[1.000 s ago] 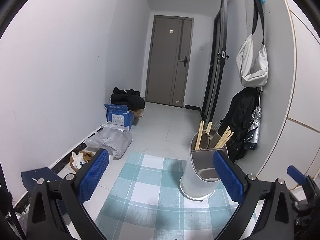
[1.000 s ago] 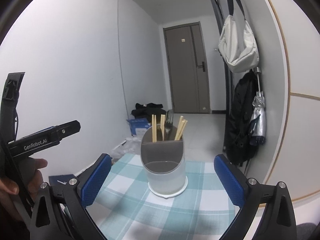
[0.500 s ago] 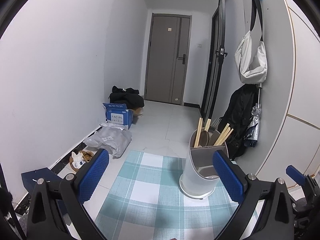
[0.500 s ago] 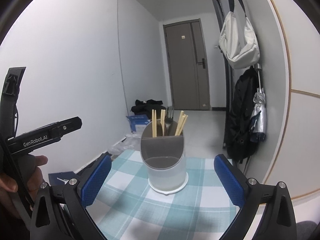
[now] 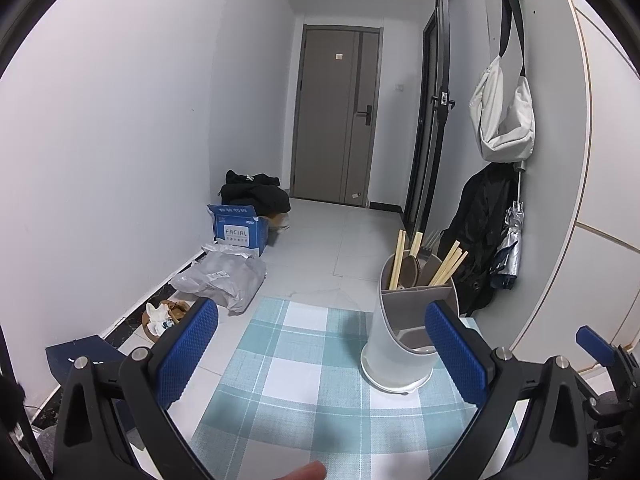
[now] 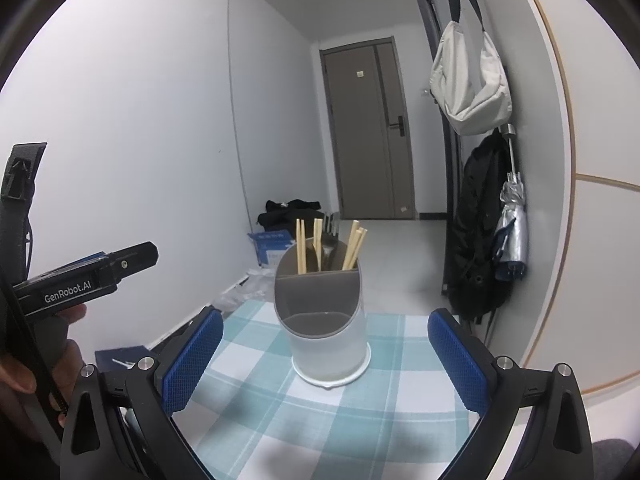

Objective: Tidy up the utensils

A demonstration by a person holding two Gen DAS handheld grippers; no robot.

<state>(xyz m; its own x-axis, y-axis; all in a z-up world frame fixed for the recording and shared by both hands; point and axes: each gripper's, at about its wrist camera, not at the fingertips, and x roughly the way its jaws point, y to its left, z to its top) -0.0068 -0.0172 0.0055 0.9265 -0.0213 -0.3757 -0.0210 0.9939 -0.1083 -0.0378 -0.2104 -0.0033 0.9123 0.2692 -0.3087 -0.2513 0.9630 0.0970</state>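
Note:
A white and grey utensil holder [image 6: 325, 322] stands upright on the teal checked tablecloth [image 6: 320, 412]. Wooden chopsticks [image 6: 354, 244] and a dark spoon [image 6: 329, 250] stick up from its rear compartment; the front compartment looks empty. In the left wrist view the utensil holder [image 5: 400, 340] sits right of centre with chopsticks [image 5: 446, 266] and a fork behind them. My right gripper [image 6: 325, 360] is open, its blue pads either side of the holder, short of it. My left gripper [image 5: 320, 354] is open and empty, left of the holder.
The tablecloth [image 5: 304, 392] ends a little beyond the holder, with tiled floor past it. A blue box [image 5: 239, 229], a grey bag [image 5: 224, 276] and dark clothes lie along the left wall. A white bag [image 6: 472, 84], black coat and umbrella [image 6: 510, 232] hang on the right.
Both views have shifted slightly, with the holder sitting a little lower in the frames. Both grippers stay open and empty. A fingertip now shows at the bottom of the left wrist view.

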